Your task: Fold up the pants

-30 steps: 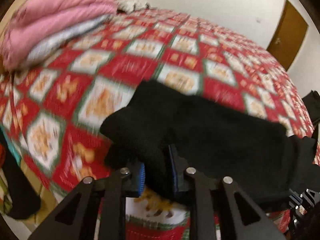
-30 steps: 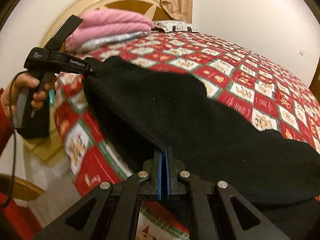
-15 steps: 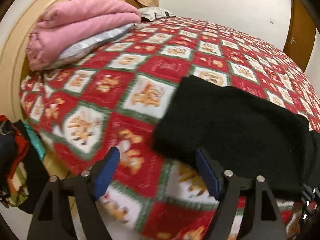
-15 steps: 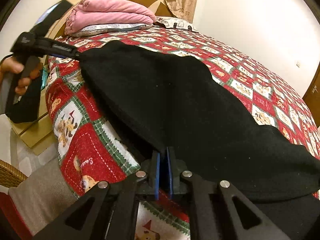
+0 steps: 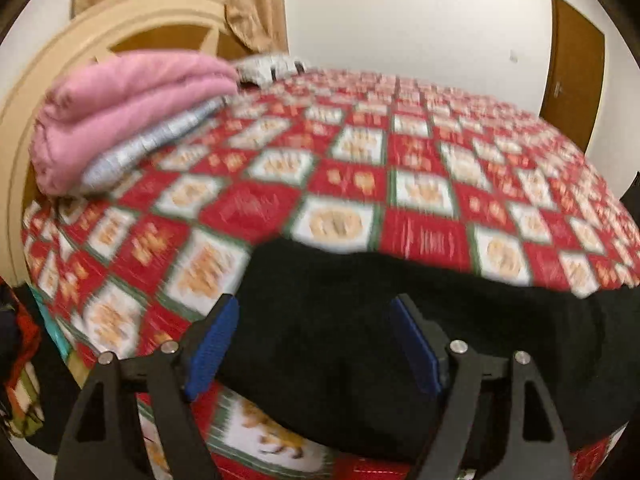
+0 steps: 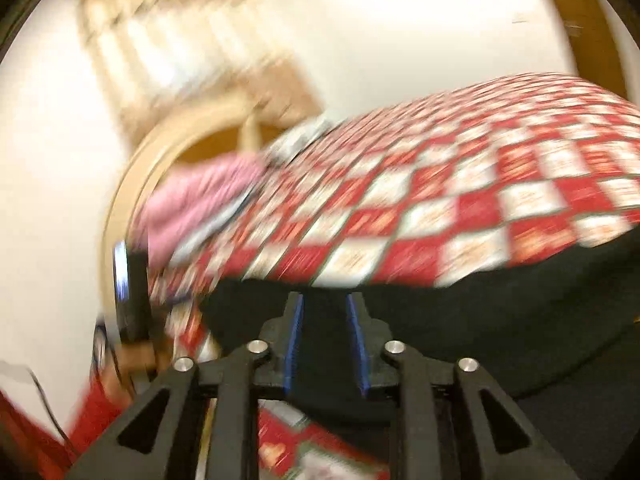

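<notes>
The black pants (image 5: pixel 400 332) lie folded along the near edge of the bed, on the red and white patterned bedspread (image 5: pixel 340 168). My left gripper (image 5: pixel 316 340) is open, its blue pads wide apart just above the pants' left end. In the blurred right wrist view the pants (image 6: pixel 460 320) stretch to the right. My right gripper (image 6: pixel 325 340) is open a little over the black cloth, and its pads do not pinch it. The left gripper's body (image 6: pixel 132 292) shows at the left there.
A folded pink blanket (image 5: pixel 128 108) on a pale striped pillow lies at the bed's far left by the rounded wooden headboard (image 5: pixel 80 44). A brown door (image 5: pixel 576 68) stands at the far right. Clothes (image 5: pixel 16 360) hang beside the bed at the left.
Both grippers have let go of the pants. The left opened first and moved back over the cloth. The right has just opened and is swinging fast, blurring its view.
</notes>
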Demonstrator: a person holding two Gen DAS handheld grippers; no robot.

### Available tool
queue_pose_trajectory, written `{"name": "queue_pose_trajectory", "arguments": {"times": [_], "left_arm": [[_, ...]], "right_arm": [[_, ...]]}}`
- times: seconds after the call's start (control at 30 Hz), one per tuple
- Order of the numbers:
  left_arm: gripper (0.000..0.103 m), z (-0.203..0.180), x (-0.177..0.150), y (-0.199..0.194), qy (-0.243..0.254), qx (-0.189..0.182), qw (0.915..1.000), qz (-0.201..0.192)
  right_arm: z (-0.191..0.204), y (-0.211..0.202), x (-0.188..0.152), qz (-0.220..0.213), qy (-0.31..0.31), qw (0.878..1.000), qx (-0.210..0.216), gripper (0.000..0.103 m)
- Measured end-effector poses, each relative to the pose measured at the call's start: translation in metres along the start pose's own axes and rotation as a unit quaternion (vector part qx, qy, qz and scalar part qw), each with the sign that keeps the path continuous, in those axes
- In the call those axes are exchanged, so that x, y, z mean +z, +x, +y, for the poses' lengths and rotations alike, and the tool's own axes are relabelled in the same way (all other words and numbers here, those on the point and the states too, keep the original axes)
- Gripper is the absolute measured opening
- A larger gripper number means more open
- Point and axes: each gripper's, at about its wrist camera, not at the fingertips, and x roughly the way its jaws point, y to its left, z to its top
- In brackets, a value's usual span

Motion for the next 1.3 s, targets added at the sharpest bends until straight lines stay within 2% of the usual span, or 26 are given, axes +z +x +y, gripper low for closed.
{"name": "queue_pose_trajectory", "arguments": {"times": [0.03, 0.07, 0.1, 0.17, 0.2, 0.27, 0.37, 0.43, 0.5, 0.53, 0.57, 0.6, 0.63, 0.7, 0.8, 0.9, 0.97, 1.07, 1.17, 1.23, 1.3], "left_arm": [[0.081, -0.003, -0.007, 0.007, 0.001, -0.001, 0.9999, 0.015], [0.081, -0.002, -0.016, 0.017, -0.002, 0.000, 0.9994, 0.034], [0.082, -0.002, -0.023, 0.023, -0.006, 0.003, 0.9988, 0.048], [0.084, -0.005, -0.032, 0.014, 0.000, 0.008, 0.9998, 0.019], [0.085, -0.008, -0.034, 0.013, 0.011, 0.013, 0.9997, 0.019], [0.085, -0.010, -0.034, 0.010, 0.014, 0.018, 0.9996, 0.018], [0.088, -0.009, -0.031, 0.012, 0.001, 0.016, 0.9996, 0.023], [0.088, -0.011, -0.031, 0.012, 0.002, 0.021, 0.9995, 0.023], [0.089, -0.012, -0.030, 0.012, 0.002, 0.023, 0.9994, 0.027], [0.089, -0.011, -0.030, 0.014, 0.001, 0.022, 0.9993, 0.030], [0.089, -0.010, -0.031, 0.016, 0.001, 0.022, 0.9992, 0.033], [0.090, -0.010, -0.030, 0.016, 0.001, 0.022, 0.9992, 0.035], [0.090, -0.009, -0.030, 0.017, 0.002, 0.022, 0.9991, 0.035], [0.091, -0.009, -0.031, 0.017, 0.002, 0.022, 0.9992, 0.035], [0.093, -0.009, -0.030, 0.018, 0.005, 0.022, 0.9991, 0.036], [0.095, -0.006, -0.028, 0.020, 0.006, 0.017, 0.9989, 0.042], [0.096, -0.005, -0.027, 0.021, 0.007, 0.014, 0.9989, 0.044], [0.098, -0.005, -0.026, 0.023, 0.010, 0.012, 0.9989, 0.043], [0.099, -0.006, -0.025, 0.023, 0.011, 0.012, 0.9989, 0.043], [0.101, -0.007, -0.024, 0.024, 0.012, 0.011, 0.9989, 0.044], [0.101, -0.007, -0.022, 0.026, 0.016, 0.012, 0.9988, 0.046]], "right_arm": [[-0.017, -0.012, 0.012, -0.018, 0.017, 0.999, -0.027, 0.062], [-0.038, -0.027, 0.025, -0.039, 0.034, 0.996, -0.066, 0.067], [-0.060, -0.039, 0.038, -0.058, 0.044, 0.992, -0.104, 0.068], [-0.105, -0.057, 0.062, -0.075, 0.065, 0.977, -0.188, 0.068], [-0.128, -0.062, 0.073, -0.075, 0.073, 0.965, -0.242, 0.068], [-0.169, -0.060, 0.090, -0.063, 0.087, 0.942, -0.318, 0.068], [-0.221, -0.034, 0.108, -0.015, 0.099, 0.925, -0.367, 0.068], [-0.235, -0.012, 0.115, 0.004, 0.084, 0.913, -0.400, 0.068], [-0.250, 0.013, 0.120, 0.030, 0.069, 0.893, -0.443, 0.068], [-0.257, 0.026, 0.120, 0.045, 0.068, 0.880, -0.468, 0.063], [-0.267, 0.039, 0.120, 0.068, 0.072, 0.867, -0.489, 0.052], [-0.280, 0.038, 0.119, 0.085, 0.078, 0.861, -0.495, 0.012], [-0.288, 0.039, 0.115, 0.105, 0.090, 0.860, -0.491, 0.003], [-0.302, 0.035, 0.112, 0.120, 0.122, 0.866, -0.470, 0.003], [-0.286, 0.004, 0.116, 0.093, 0.111, 0.877, -0.458, 0.003], [-0.260, -0.050, 0.120, 0.028, 0.135, 0.903, -0.407, 0.003], [-0.234, -0.102, 0.118, -0.030, 0.149, 0.916, -0.371, 0.003], [-0.199, -0.153, 0.109, -0.086, 0.158, 0.924, -0.337, 0.003], [-0.201, -0.189, 0.081, -0.120, 0.200, 0.929, -0.289, 0.003], [-0.216, -0.200, 0.053, -0.115, 0.211, 0.931, -0.275, 0.003], [-0.238, -0.199, 0.017, -0.084, 0.247, 0.929, -0.263, 0.003]]}}
